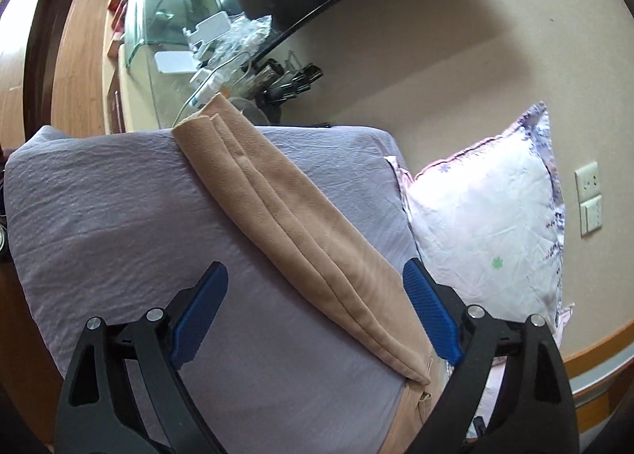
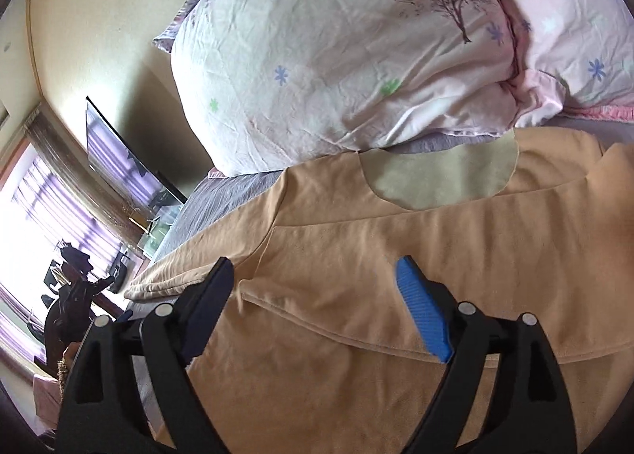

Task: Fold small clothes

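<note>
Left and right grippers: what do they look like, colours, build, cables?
Both match: the left gripper and right gripper have black plastic scissor-style arms with cut-out slots, silver round pivot pins, and blue ribbed finger pads. No cables, markings or sleeves visible.

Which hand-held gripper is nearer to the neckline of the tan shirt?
Right. The right hand-held gripper hangs open over the shirt body, its neckline just ahead. The left hand-held gripper is open at the folded sleeve, no neckline in its view.

No readable text, label, brand, number or sign appears in either view.
</note>
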